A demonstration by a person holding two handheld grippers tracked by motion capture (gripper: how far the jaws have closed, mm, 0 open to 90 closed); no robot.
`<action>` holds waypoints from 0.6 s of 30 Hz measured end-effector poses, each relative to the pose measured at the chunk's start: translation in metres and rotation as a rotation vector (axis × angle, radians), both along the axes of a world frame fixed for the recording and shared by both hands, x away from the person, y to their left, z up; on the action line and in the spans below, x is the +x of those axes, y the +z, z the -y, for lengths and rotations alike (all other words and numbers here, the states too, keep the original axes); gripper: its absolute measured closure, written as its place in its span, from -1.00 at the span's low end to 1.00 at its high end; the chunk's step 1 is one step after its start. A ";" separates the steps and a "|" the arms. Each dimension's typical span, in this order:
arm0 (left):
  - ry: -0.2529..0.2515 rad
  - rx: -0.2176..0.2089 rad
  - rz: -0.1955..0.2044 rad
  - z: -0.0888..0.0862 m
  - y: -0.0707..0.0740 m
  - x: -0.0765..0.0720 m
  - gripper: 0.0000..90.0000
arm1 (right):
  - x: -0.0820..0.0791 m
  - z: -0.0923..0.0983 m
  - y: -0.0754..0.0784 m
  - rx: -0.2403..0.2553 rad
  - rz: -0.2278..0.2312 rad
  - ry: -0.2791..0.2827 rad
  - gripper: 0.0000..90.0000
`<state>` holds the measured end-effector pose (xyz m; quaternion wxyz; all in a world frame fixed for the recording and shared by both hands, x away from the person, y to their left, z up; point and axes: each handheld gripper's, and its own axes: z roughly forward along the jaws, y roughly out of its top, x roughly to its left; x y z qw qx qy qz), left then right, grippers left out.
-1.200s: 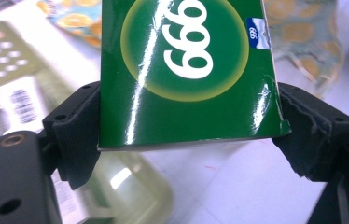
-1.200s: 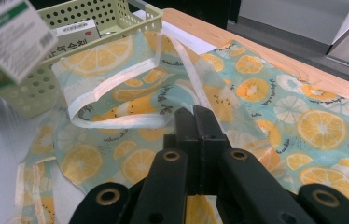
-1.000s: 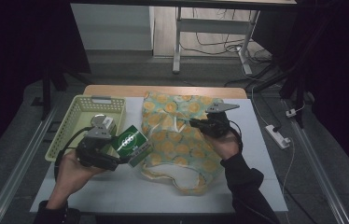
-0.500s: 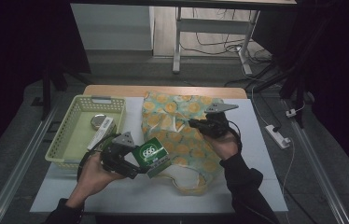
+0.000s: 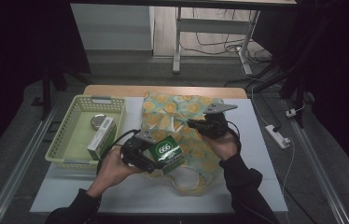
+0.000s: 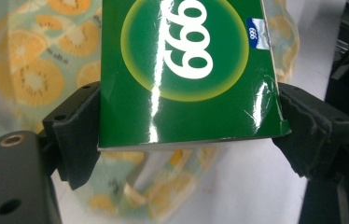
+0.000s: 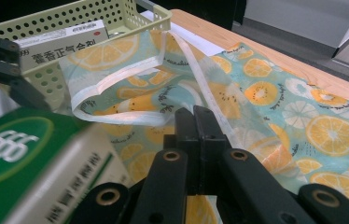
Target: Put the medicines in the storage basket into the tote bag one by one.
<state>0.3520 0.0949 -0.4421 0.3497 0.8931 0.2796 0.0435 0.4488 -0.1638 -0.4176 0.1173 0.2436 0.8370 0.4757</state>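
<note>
From above, my left tool point(image 5: 156, 161) pinches a green box point(image 5: 166, 150) marked "666" over the fruit-print bag point(image 5: 182, 121) on the counter point(image 5: 256, 154). Left gripper view: "666" upside down. Right gripper view: my right tool point(image 7: 200, 122), pressed together, pinches the bag's fabric; a basket point(image 7: 116, 14) holds a Chinese-lettered carton point(image 7: 60, 42).

This looks like a lab or recording room. A white worktop point(image 5: 256, 140) stands on grey floor, ringed by darkness. At 12 o'clock cables point(image 5: 210, 44) trail round a metal table leg point(image 5: 178, 42). At 3 o'clock a power strip point(image 5: 277, 136) lies on the floor.
</note>
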 end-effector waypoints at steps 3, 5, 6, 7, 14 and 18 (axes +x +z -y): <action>-0.009 0.011 0.007 0.009 0.000 0.007 -0.63 | 0.000 0.000 0.000 -0.002 -0.001 0.001 1.00; -0.008 0.016 0.008 0.015 -0.001 0.013 -0.63 | 0.000 0.000 0.000 0.003 0.001 0.000 1.00; -0.005 0.019 0.009 0.017 -0.002 0.016 -0.63 | -0.001 0.000 0.000 0.003 0.000 0.001 1.00; -0.001 0.017 0.009 0.019 -0.003 0.020 -0.63 | -0.001 0.000 0.001 0.005 0.000 0.001 1.00; 0.026 0.019 -0.007 0.027 -0.011 0.043 -0.63 | -0.003 -0.002 0.002 0.006 0.006 0.007 1.00; 0.042 0.017 -0.008 0.030 -0.013 0.053 -0.63 | -0.003 -0.002 0.002 0.006 0.008 0.006 1.00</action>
